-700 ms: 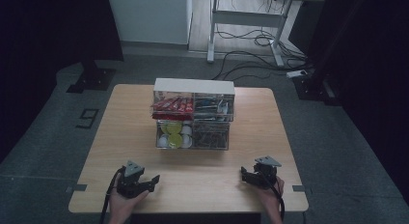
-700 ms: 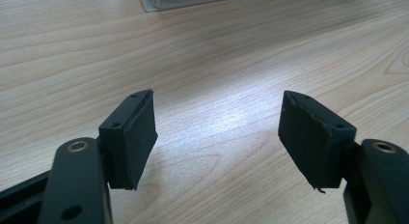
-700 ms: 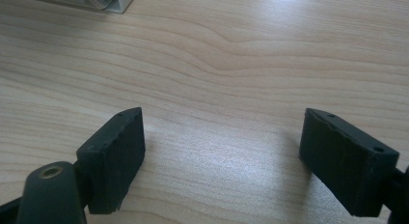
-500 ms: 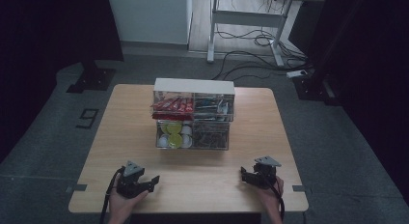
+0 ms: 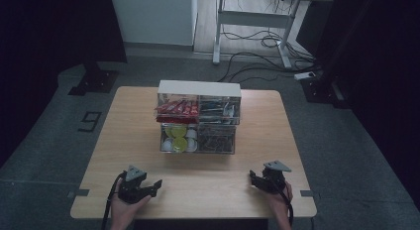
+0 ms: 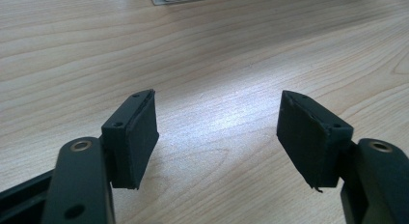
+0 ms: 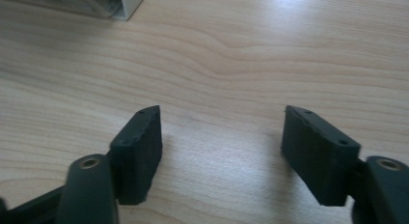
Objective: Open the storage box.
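Resting both tools, left tool [image 5: 154, 184] and right tool [image 5: 253, 179], released and empty on the counter [image 5: 208, 183], facing the clear drawer organizer [image 5: 199, 118] for reach.

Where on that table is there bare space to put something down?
Bare wood lies between the left gripper and right gripper, in front of the clear organizer. Strips of table left and right of the organizer are free too. It is tightest behind the organizer, near the far edge.
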The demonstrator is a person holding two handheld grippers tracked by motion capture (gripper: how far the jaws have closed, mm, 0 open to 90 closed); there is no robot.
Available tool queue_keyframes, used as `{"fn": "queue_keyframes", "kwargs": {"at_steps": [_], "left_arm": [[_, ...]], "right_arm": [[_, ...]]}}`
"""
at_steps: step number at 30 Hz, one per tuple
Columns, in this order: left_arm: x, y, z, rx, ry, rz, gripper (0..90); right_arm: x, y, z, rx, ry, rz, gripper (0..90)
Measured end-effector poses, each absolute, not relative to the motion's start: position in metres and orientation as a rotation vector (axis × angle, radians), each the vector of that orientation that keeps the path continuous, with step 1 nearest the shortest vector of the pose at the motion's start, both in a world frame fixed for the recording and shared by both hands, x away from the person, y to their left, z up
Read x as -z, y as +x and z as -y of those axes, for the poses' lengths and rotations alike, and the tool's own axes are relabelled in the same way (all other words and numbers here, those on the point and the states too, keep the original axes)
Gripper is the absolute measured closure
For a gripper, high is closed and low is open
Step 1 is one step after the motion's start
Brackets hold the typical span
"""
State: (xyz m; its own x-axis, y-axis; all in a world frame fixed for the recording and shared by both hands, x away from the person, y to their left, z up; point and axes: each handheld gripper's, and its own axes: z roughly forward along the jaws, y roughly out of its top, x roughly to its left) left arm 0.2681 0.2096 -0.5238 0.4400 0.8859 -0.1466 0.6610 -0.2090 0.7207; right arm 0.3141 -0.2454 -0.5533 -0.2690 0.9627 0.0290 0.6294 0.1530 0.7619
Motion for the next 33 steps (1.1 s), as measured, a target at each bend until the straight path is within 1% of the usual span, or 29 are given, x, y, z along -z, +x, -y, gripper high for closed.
{"fn": "queue_keyframes", "kwargs": {"at_steps": [3,5,8,10,11,12,15,16,17,18,19,21,25,29,30,33], "left_arm": [[0.523,0.268,-0.209,-0.376,1.945,-1.296,31.1],[0.522,0.268,-0.209,-0.378,1.944,-1.295,31.1],[0.522,0.267,-0.210,-0.380,1.940,-1.296,31.1],[0.522,0.267,-0.210,-0.381,1.940,-1.297,31.1],[0.522,0.267,-0.210,-0.381,1.940,-1.298,31.1],[0.522,0.267,-0.210,-0.380,1.940,-1.299,31.1],[0.522,0.267,-0.211,-0.378,1.942,-1.298,31.1],[0.522,0.267,-0.211,-0.378,1.942,-1.298,31.1],[0.523,0.267,-0.211,-0.379,1.942,-1.299,31.1],[0.523,0.267,-0.211,-0.379,1.942,-1.299,31.1],[0.523,0.268,-0.210,-0.377,1.943,-1.299,31.1],[0.523,0.268,-0.210,-0.376,1.941,-1.301,31.1],[0.524,0.268,-0.210,-0.372,1.945,-1.302,31.1],[0.524,0.268,-0.209,-0.369,1.950,-1.301,31.1],[0.524,0.268,-0.209,-0.369,1.950,-1.301,31.1],[0.525,0.268,-0.209,-0.364,1.951,-1.301,31.0]], "right_arm": [[0.549,0.313,0.251,-0.965,1.515,-1.949,37.4],[0.548,0.312,0.252,-0.976,1.513,-1.944,38.9],[0.542,0.309,0.254,-1.017,1.503,-1.938,47.4],[0.541,0.309,0.254,-1.025,1.497,-1.936,49.1],[0.538,0.308,0.254,-1.038,1.491,-1.932,51.2],[0.534,0.306,0.254,-1.055,1.476,-1.919,55.7],[0.529,0.303,0.254,-1.080,1.457,-1.902,61.7],[0.529,0.303,0.254,-1.080,1.457,-1.902,61.7],[0.524,0.300,0.254,-1.099,1.444,-1.891,65.7],[0.524,0.300,0.254,-1.099,1.444,-1.891,65.7],[0.521,0.299,0.255,-1.122,1.434,-1.882,69.3],[0.519,0.298,0.255,-1.128,1.428,-1.880,70.6],[0.511,0.294,0.255,-1.177,1.403,-1.870,77.9],[0.507,0.292,0.253,-1.204,1.378,-1.875,83.0],[0.507,0.292,0.253,-1.204,1.378,-1.875,83.0],[0.504,0.290,0.252,-1.235,1.371,-1.876,88.0]]}}
